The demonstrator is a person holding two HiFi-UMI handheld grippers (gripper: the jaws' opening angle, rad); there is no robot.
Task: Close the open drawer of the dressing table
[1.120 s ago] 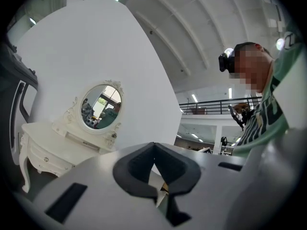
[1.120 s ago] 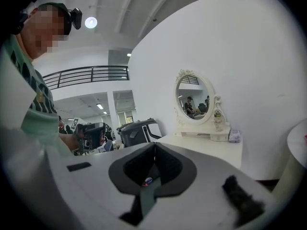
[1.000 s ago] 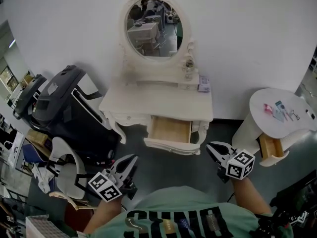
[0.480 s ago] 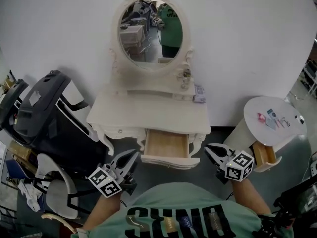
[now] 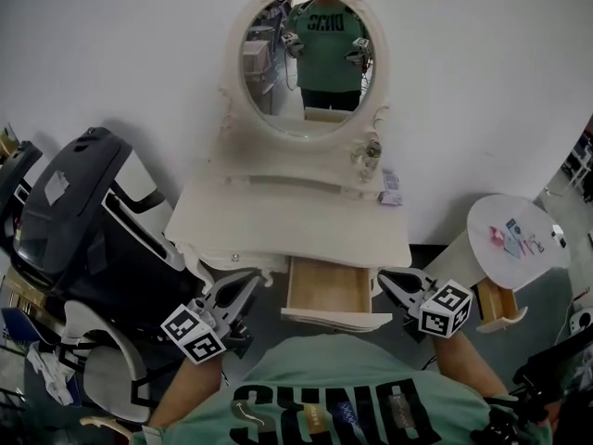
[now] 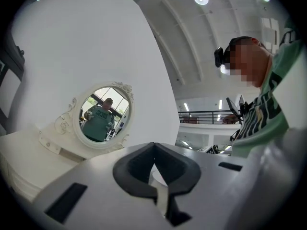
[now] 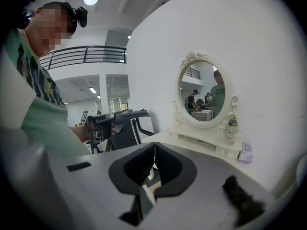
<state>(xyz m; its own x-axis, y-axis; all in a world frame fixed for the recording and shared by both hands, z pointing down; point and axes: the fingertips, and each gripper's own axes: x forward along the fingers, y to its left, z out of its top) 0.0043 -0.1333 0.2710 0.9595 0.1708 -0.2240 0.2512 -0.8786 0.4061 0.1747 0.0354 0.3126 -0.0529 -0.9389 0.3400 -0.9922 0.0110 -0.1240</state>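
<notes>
The white dressing table (image 5: 278, 222) with an oval mirror (image 5: 310, 58) stands against the wall. Its middle drawer (image 5: 329, 287) is pulled out, showing a bare wooden inside. My left gripper (image 5: 246, 286) is shut and empty, just left of the drawer front and below the table's edge. My right gripper (image 5: 384, 280) is shut and empty, close to the drawer's right front corner. I cannot tell whether it touches. The left gripper view has the shut left gripper (image 6: 153, 145) with the mirror (image 6: 101, 114) beyond. Past the shut right gripper (image 7: 154, 145) I see the table top (image 7: 196, 145).
A black bag-like object (image 5: 83, 216) stands close to the table's left side. A round white side table (image 5: 519, 235) with its own small open drawer (image 5: 498, 306) is at the right. A bottle (image 5: 373, 151) and a small box (image 5: 391, 185) sit on the table's back shelf.
I have come closer to the dressing table. Both grippers have moved forward to either side of the drawer front. The drawer stays pulled out.
</notes>
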